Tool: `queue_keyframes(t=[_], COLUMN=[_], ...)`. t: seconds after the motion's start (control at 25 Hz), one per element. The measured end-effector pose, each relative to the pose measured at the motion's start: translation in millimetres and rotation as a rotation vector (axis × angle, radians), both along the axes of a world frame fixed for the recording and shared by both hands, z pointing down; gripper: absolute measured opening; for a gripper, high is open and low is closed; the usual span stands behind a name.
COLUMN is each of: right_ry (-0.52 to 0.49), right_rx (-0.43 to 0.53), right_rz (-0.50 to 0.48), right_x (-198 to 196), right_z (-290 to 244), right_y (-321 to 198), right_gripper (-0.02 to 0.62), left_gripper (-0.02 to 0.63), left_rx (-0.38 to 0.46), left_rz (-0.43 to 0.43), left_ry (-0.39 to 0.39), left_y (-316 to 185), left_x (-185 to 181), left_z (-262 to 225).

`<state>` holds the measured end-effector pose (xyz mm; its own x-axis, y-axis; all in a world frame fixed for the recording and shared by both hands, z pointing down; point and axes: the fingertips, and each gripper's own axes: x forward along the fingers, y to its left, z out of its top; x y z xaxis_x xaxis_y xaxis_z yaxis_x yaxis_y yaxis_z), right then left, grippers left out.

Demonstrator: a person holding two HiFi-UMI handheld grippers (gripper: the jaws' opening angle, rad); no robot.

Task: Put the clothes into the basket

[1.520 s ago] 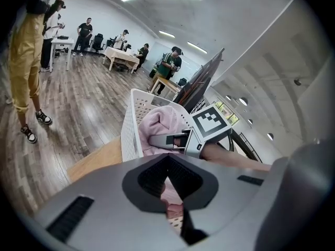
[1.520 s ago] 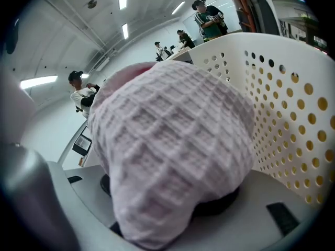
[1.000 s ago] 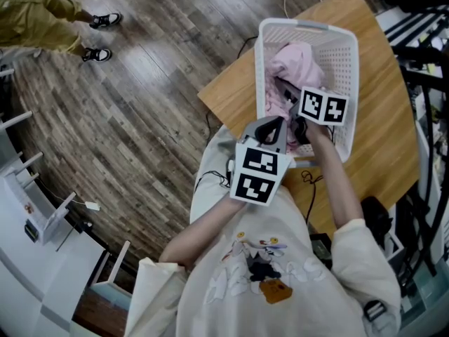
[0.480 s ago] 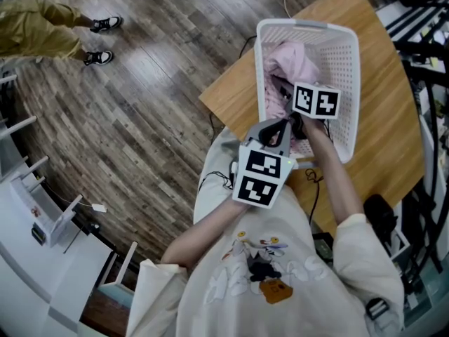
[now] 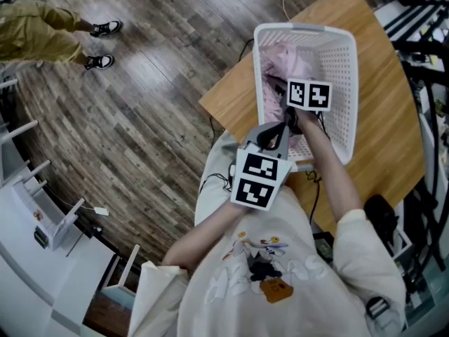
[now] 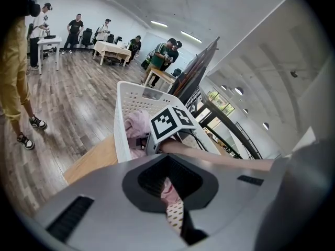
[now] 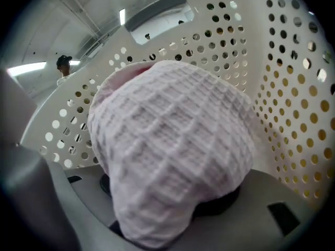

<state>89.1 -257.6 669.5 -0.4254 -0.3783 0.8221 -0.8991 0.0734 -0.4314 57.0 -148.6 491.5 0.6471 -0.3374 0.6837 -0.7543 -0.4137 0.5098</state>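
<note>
A white perforated basket [image 5: 302, 28] stands on a wooden table [image 5: 382, 111], with pink clothes [image 5: 280, 58] piled inside. My right gripper [image 5: 298, 97] is down in the basket, shut on a pink waffle-knit garment [image 7: 167, 145] that bulges out over its jaws and hides them. The basket wall [image 7: 293, 88] rises right behind the garment. My left gripper [image 5: 272, 133] is at the near rim of the basket. In the left gripper view its jaws are closed on a thin strip of pink cloth [image 6: 170, 192]. The right gripper's marker cube [image 6: 170, 122] shows ahead of it.
A person in khaki trousers [image 5: 42, 27] stands on the wood floor at the top left. White furniture [image 5: 35, 209] lines the left edge and black racks [image 5: 421, 48] the right. Cables [image 5: 309, 177] trail off the table's near edge. Other people [image 6: 104, 35] stand farther back in the room.
My right gripper has moved deeper into the basket with the pink garment, away from my body. My left gripper has hardly moved.
</note>
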Motion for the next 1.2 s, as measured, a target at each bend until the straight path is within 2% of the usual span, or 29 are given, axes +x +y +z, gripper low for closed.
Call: queue_keyframes(t=[0.2, 0.6, 0.76, 0.96, 1.2], right_ry=[-0.039, -0.065, -0.1, -0.088, -0.077], right_rx=[-0.07, -0.07, -0.087, -0.063, -0.029], right_rz=[0.003, -0.001, 0.002, -0.003, 0.05], right_x=[1.2, -1.8, -0.1, 5.8, 14.1], right_z=[19.8, 19.7, 15.6, 1.0, -12.9], right_y=[-6.1, -5.9, -1.6, 11.8, 19.7], right_gripper=[0.321, 0.325, 0.346, 0.379, 0.385], left_gripper=[0.0, 0.0, 0.0, 0.0, 0.0], left_rx=[-0.001, 0.011, 0.023, 0.016, 0.065], left_rz=[-0.015, -0.05, -0.042, -0.043, -0.016], left_ry=[-0.004, -0.005, -0.018, 0.001, -0.042], left_y=[0.0, -2.6, -0.9, -0.7, 1.0], left_x=[-0.9, -5.6, -4.2, -3.0, -1.6], left_z=[3.7, 4.9, 5.6, 1.7, 3.0])
